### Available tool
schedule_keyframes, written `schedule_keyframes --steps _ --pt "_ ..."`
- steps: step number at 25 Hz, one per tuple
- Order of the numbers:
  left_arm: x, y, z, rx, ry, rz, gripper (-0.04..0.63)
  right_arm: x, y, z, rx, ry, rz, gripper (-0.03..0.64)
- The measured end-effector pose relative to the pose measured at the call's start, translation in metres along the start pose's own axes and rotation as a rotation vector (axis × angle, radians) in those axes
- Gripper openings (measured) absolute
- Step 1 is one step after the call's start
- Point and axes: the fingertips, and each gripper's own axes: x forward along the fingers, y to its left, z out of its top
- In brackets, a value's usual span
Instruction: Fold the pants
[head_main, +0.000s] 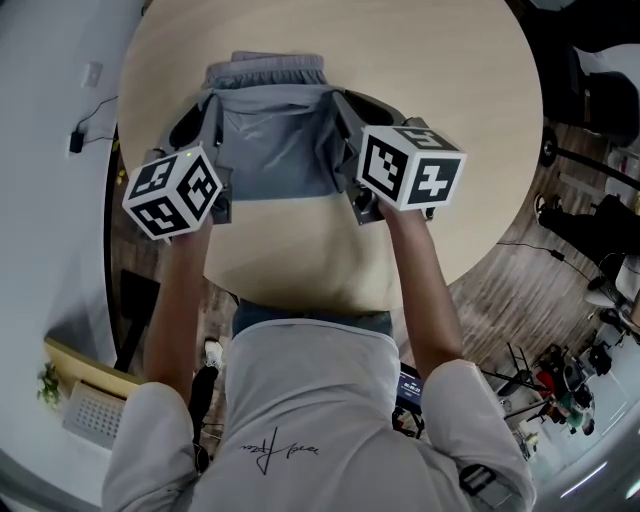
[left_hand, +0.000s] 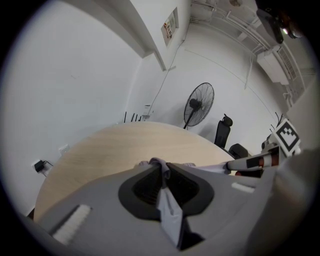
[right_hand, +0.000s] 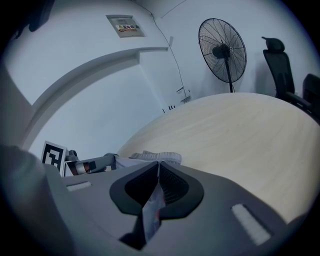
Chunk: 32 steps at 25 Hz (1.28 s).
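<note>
Head view: grey pants (head_main: 275, 150) on the round table (head_main: 460, 120), near its front edge.
Waistband points to the table's middle, along the long axis; left gripper (left_hand: 161, 169) and right gripper (right_hand: 158, 167) each pinch fabric.

An office-like room: office chair (right_hand: 279, 70), standing fan (right_hand: 222, 50), round table (head_main: 470, 120).

right tool (right_hand: 158, 164) clamped on grey pants (right_hand: 156, 156), round table (right_hand: 240, 135), fan (right_hand: 222, 50)
</note>
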Motion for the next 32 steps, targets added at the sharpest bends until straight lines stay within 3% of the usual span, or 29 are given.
schedule_keyframes --steps 9,24,29,32 --pt "0.017 0.004 -0.002 0.028 0.03 0.005 0.08 0.018 -0.007 -0.002 0.02 0.034 0.017 0.005" --pt "0.044 0.015 0.003 0.001 0.045 -0.021 0.08 0.061 -0.025 -0.003 0.011 0.105 -0.015 0.005" --pt "0.047 0.019 0.014 -0.04 0.021 -0.029 0.08 0.068 -0.017 0.005 0.103 0.076 0.056 0.009" --pt "0.047 0.025 0.014 -0.1 0.005 -0.036 0.08 0.067 -0.015 0.009 0.206 0.035 0.13 0.105"
